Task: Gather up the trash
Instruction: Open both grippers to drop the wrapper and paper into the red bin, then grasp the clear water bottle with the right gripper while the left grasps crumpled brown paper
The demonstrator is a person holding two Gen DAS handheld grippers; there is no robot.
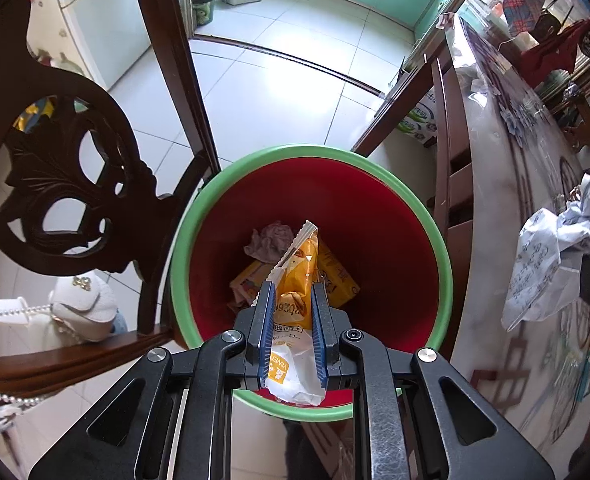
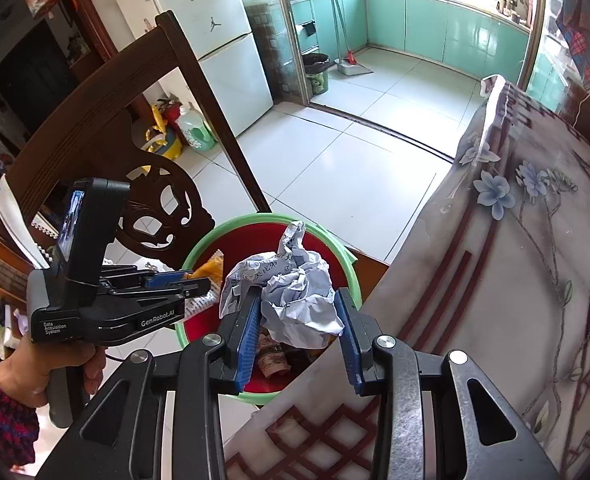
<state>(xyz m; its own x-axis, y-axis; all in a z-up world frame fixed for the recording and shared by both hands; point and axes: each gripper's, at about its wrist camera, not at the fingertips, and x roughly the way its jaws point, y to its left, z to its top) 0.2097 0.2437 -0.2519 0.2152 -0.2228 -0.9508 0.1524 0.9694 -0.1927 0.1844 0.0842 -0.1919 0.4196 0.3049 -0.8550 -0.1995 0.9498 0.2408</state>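
Note:
A bin with a green rim [image 1: 375, 168] and red inside stands on the floor between a chair and a table. My left gripper [image 1: 293, 286] points down into it, shut on an orange and white snack wrapper [image 1: 297, 264]. A pinkish crumpled tissue [image 1: 269, 242] and a yellow packet [image 1: 337, 276] lie at the bottom. In the right wrist view my right gripper [image 2: 298, 294] is shut on a ball of crumpled printed paper [image 2: 295, 280], above the bin's rim [image 2: 251, 220] by the table edge. The left gripper [image 2: 199, 280], held by a hand [image 2: 35, 368], hangs over the bin's left side.
A dark carved wooden chair [image 1: 75, 184] stands left of the bin with a white bag [image 1: 83, 304] on its seat. The table with a floral plastic cover [image 2: 515, 280] runs along the right. White floor tiles lead back to a kitchen with teal cabinets [image 2: 435, 28].

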